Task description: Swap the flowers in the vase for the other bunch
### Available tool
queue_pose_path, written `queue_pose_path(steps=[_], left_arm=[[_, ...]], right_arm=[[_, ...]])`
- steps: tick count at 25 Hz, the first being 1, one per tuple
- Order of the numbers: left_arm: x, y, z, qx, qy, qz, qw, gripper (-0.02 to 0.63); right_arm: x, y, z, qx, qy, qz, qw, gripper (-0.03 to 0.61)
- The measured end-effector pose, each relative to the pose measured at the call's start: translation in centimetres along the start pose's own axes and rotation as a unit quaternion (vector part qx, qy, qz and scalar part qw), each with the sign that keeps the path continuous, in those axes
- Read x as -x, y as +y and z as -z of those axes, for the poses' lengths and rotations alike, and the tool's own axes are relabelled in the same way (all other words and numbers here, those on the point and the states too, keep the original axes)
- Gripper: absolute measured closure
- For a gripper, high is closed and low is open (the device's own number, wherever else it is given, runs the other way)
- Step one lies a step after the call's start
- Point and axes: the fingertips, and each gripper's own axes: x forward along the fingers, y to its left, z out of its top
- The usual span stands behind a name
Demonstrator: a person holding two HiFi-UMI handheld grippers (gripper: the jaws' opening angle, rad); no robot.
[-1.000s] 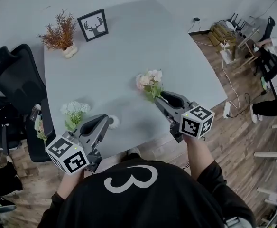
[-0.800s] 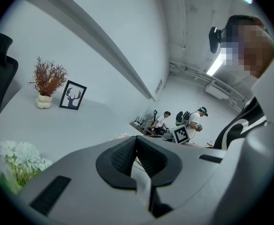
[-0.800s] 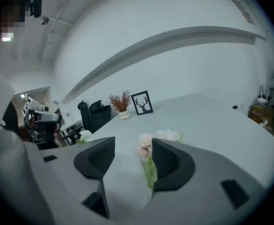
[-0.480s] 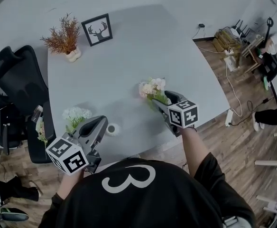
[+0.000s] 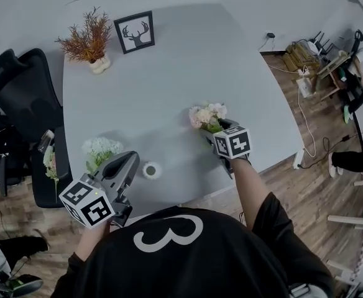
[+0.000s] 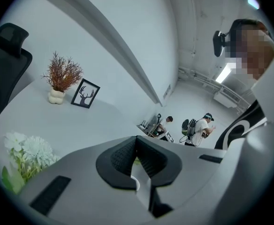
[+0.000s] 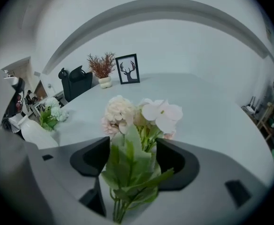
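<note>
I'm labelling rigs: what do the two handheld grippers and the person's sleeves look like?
The left gripper and right gripper are grey with black pads; each carries a white cube with black square markers. The person wears a black top.

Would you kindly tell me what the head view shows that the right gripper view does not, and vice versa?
Only the head view: the person's black shirt and forearm. Only the right gripper view: the jaws of the right gripper, which have just been opening, with the stems of the pink bunch between them. Both: the pink bunch, white bunch, deer picture, dried plant and table.
</note>
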Motion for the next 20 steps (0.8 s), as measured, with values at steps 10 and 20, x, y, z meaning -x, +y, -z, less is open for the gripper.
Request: queue_pose_path(steps=[10,20], left_arm=[[0.5,1.0,0.2,0.006,-0.003,-0.005,1.0000,0.603],[2.2,1.4,0.0,0.005,-0.007,-0.010,0.9999,0.603]], right_arm=[[-2.3,-0.3,0.9,0.018,0.063,-0.009,0.998,0.371],[-2.0,0.0,0.9,0.011,0.072,-0.009,0.997,0.474]])
